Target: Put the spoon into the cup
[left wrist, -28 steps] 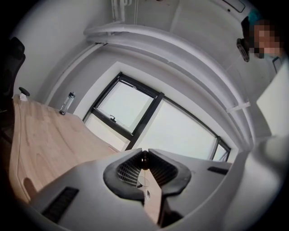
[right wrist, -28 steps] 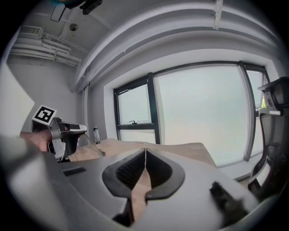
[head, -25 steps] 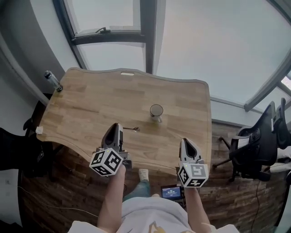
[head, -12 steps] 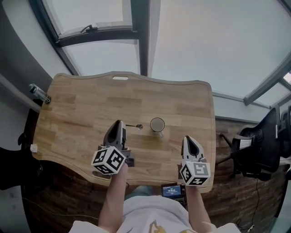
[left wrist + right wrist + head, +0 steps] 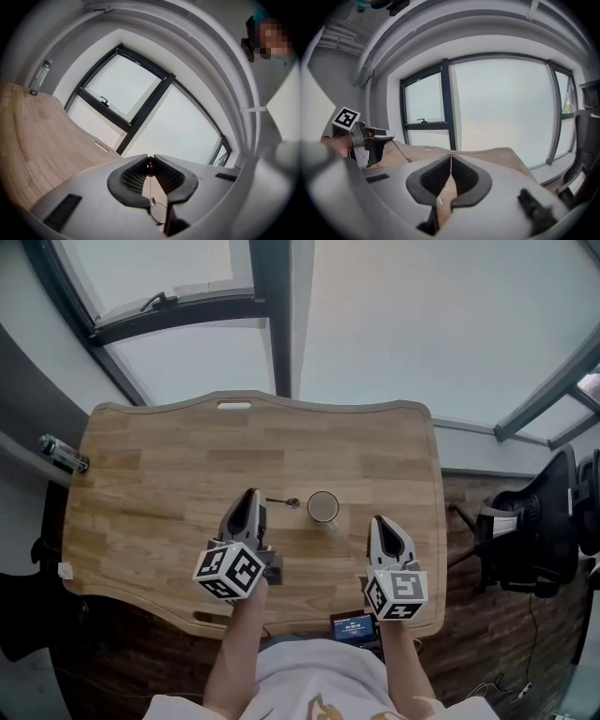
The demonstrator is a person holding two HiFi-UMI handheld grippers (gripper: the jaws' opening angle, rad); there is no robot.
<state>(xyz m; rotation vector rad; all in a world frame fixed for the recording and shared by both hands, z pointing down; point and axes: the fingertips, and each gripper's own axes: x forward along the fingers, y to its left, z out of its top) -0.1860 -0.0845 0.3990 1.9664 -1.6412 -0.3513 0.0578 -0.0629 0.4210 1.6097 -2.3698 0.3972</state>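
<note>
Left gripper (image 5: 149, 164): you are clamping it on the spoon (image 5: 284, 502) — the jaws are pressing together on the very end of the thin handle, as the left gripper view shows. The spoon is reaching out from the jaws toward your right over the wooden table (image 5: 159, 474). In the right gripper view the handle is slanting downward away from the jaws. Its bowl is lying just beside the left rim of the cup (image 5: 322, 507), outside it. You cannot tell from these views whether the bowl is touching the tabletop.

The cup is standing upright near the middle of the table, a little toward your side. In the head view it sits just beyond the two gripper tips and between them.

Right gripper (image 5: 451, 161): you are holding it with the jaws closed flat against each other and nothing between them. It is hanging over the near right part of the table, apart from the cup.

Surroundings — a clear bottle (image 5: 61, 454) is sitting at the table's left edge. A black office chair (image 5: 534, 535) is standing on the floor to the right of the table. A small lit screen (image 5: 354, 624) is showing below the near table edge
</note>
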